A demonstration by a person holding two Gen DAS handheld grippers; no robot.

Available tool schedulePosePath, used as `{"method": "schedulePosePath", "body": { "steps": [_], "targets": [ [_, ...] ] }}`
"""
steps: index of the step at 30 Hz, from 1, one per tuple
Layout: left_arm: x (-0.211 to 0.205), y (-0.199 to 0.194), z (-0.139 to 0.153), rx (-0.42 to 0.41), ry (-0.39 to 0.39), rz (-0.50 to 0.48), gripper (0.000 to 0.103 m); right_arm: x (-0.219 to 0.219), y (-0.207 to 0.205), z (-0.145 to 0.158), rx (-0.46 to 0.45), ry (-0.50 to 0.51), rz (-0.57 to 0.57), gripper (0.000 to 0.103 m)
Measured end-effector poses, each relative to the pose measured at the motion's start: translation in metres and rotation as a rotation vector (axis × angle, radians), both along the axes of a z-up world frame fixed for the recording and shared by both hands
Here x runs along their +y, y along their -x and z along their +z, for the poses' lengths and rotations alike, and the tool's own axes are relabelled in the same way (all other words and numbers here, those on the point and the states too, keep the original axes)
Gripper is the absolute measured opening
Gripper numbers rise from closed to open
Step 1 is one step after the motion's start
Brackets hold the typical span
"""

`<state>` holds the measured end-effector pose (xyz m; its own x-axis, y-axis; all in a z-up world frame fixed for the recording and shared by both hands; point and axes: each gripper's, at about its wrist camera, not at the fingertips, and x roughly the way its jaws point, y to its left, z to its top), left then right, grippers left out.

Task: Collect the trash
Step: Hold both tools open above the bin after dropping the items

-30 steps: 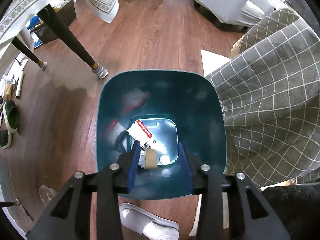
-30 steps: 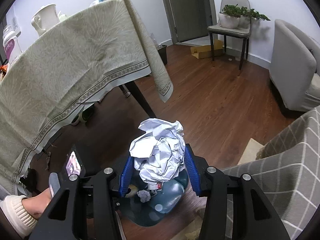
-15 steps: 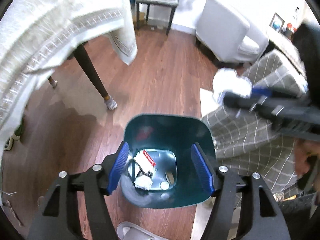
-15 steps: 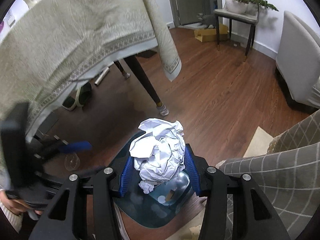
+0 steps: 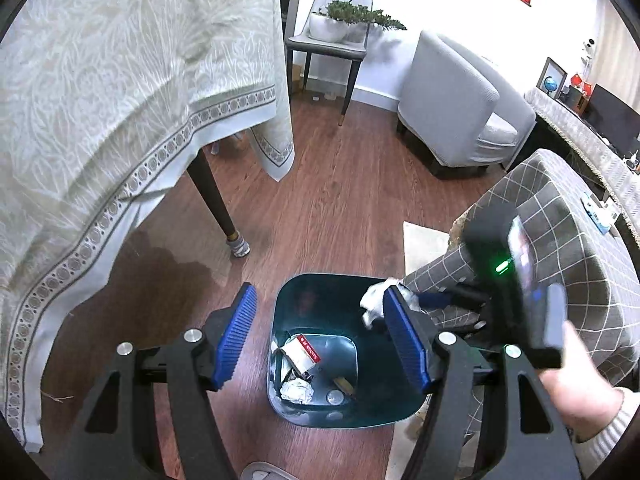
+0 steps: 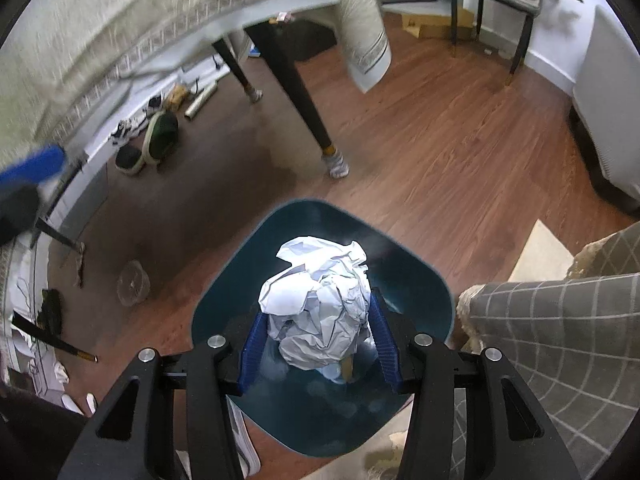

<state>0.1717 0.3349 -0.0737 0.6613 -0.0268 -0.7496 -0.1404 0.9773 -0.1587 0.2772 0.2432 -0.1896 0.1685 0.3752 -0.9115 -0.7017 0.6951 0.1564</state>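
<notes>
The right gripper (image 6: 318, 344) holds a crumpled paper ball (image 6: 318, 304) clamped between its two blue fingers (image 6: 252, 350), closed only as far as the wad's width. The ball sits directly above the mouth of the teal waste bin (image 6: 424, 276), inside the rim on all sides in the right wrist view; it is roughly round, with no long axis to align. The judged next move is a release straight down.

The left gripper (image 5: 320, 340) is empty, its fingers (image 5: 236, 334) spread wide, above the bin's near side. The bin floor carries a red-and-white carton (image 5: 302, 354) and a smaller paper wad (image 5: 297, 391).

Right of the bin, a checked sofa cover (image 5: 560, 216) stands close to the rim. To the far left, a desk leg (image 5: 214, 196) under a hanging tablecloth (image 5: 120, 92) stands apart across open wood floor (image 5: 344, 200).
</notes>
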Motion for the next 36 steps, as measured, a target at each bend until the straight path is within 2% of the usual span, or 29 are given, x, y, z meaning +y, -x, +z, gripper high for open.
{"method": "schedulePosePath", "body": {
  "steps": [7,16,22,27,36],
  "targets": [
    [-0.005,0.004,0.012,-0.031,-0.001,-0.021,0.067,0.009,0.011,-0.031,0.040,0.077,0.027,0.049],
    [-0.013,0.008,0.042,-0.112,0.001,-0.026,0.057,0.009,0.023,-0.059,0.084,0.159,0.058,0.051],
    [-0.018,0.007,0.057,-0.149,0.008,-0.027,0.055,0.009,0.026,-0.060,0.084,0.180,0.071,0.057],
    [-0.024,0.004,0.069,-0.180,0.008,-0.027,0.055,0.004,0.026,-0.059,0.085,0.191,0.075,0.059],
    [-0.042,-0.003,0.085,-0.215,0.001,-0.038,0.055,-0.011,0.025,-0.034,0.059,0.135,0.065,0.059]
  ]
}}
